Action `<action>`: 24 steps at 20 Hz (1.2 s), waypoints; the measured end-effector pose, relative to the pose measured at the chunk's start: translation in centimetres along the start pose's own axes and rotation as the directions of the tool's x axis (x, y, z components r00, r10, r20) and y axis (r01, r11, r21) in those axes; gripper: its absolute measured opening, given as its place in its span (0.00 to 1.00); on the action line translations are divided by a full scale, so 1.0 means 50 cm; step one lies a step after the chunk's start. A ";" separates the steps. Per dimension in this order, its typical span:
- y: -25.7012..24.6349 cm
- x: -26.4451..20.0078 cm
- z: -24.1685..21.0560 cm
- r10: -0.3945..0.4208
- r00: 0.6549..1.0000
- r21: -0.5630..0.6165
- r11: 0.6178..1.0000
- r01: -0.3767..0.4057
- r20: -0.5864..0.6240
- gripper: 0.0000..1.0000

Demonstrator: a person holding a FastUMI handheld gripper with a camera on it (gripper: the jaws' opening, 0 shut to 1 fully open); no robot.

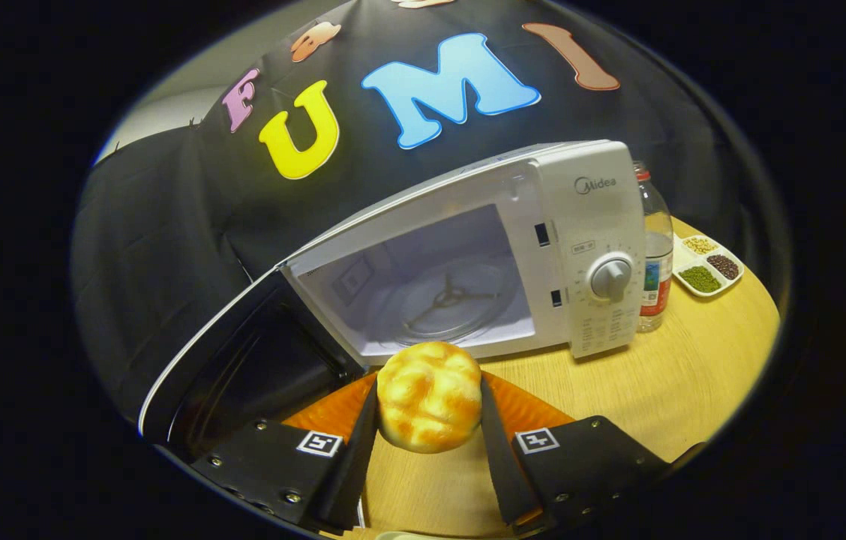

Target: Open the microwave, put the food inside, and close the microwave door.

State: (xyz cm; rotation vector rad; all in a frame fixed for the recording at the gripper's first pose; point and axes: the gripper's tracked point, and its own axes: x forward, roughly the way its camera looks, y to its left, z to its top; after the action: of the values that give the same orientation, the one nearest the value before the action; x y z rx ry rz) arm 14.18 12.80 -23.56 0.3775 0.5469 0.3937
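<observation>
Gripper [429, 420]: both fingers pressed against the sides of a round golden-yellow crusted bread bun [429, 396], held above the light wooden tabletop [663, 390] just in front of the oven's opening. White box-shaped microwave oven [483, 255]: dark-lined door [243, 360] swung wide open beside the fingers, round glass turntable [453, 300] bare inside, grey dial [610, 277] on the control panel. Beyond the oven: clear plastic bottle with red cap [654, 255]; white compartmented tray of green, dark and pale beans [708, 268].
</observation>
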 end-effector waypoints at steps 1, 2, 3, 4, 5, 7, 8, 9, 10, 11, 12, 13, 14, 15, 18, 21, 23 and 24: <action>0.008 0.013 0.000 0.011 1.000 0.006 1.000 -0.011 0.001 0.69; 0.016 0.029 0.000 0.020 1.000 0.009 1.000 -0.020 0.007 0.69; 0.022 0.043 0.000 0.026 1.000 0.008 1.000 -0.026 0.011 0.69; 0.030 0.059 0.000 0.035 0.999 0.008 0.999 -0.035 0.012 0.69; 0.038 0.074 -0.003 0.040 0.999 0.009 0.999 -0.040 0.014 0.69; 0.050 0.104 -0.004 0.048 0.999 0.010 0.999 -0.048 0.015 0.69; 0.055 0.119 -0.004 0.049 0.999 0.012 0.999 -0.049 0.014 0.69; 0.057 0.134 -0.005 0.044 0.999 0.006 0.999 -0.045 0.018 0.69; 0.057 0.150 -0.003 0.039 0.999 -0.004 0.999 -0.039 0.023 0.69; 0.059 0.165 0.000 0.038 0.999 -0.011 0.999 -0.037 0.034 0.69; 0.061 0.180 0.003 0.038 0.998 -0.011 0.999 -0.038 0.043 0.69; 0.062 0.195 0.003 0.036 0.998 -0.009 0.999 -0.036 0.051 0.69; 0.061 0.208 0.005 0.029 0.998 -0.006 1.000 -0.029 0.063 0.69; 0.058 0.221 0.010 0.020 0.997 -0.001 1.000 -0.020 0.074 0.69; 0.049 0.255 0.024 -0.005 0.994 0.021 1.000 0.002 0.112 0.69; 0.024 0.289 0.029 -0.047 0.991 0.029 0.999 0.044 0.126 0.71; 0.007 0.309 0.031 -0.069 0.989 0.040 0.997 0.064 0.128 0.72; -0.001 0.315 0.033 -0.080 0.988 0.047 0.996 0.074 0.130 0.72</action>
State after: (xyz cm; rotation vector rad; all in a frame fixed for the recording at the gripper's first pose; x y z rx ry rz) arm 27.49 19.53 -28.96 0.4182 0.4395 0.2807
